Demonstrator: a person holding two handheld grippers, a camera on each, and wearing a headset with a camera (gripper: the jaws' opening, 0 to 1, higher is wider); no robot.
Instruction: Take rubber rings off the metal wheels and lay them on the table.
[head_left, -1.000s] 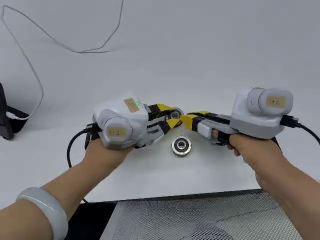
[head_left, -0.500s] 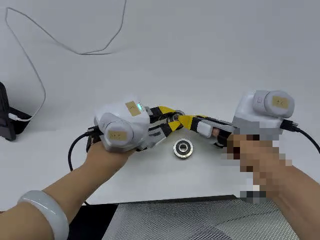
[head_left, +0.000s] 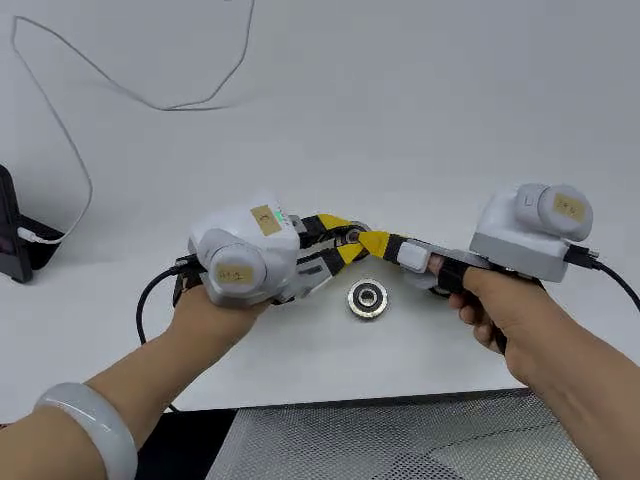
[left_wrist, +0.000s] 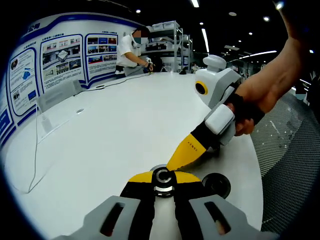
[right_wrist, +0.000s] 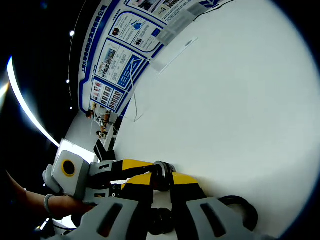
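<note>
A small metal wheel (head_left: 350, 238) with a black rubber ring is held above the white table (head_left: 420, 120), and my left gripper (head_left: 345, 240) is shut on it. In the left gripper view the wheel (left_wrist: 162, 177) sits between the yellow-and-black jaws. My right gripper (head_left: 372, 242) comes in from the right, its yellow tips closed on the rim of the same wheel (right_wrist: 162, 174). A second metal wheel (head_left: 367, 297) lies flat on the table just below both grippers. A loose black ring (right_wrist: 235, 207) lies on the table under the right gripper.
A grey cable (head_left: 80, 150) loops across the back left of the table. A black device (head_left: 10, 245) stands at the left edge. A metal mesh surface (head_left: 400, 440) lies below the table's front edge. In the left gripper view a person (left_wrist: 131, 50) stands far off.
The right hand and the gripper's body have shifted a little to the right and down. Both grippers' tips stay together at the held wheel. The wheel on the table has not moved.
</note>
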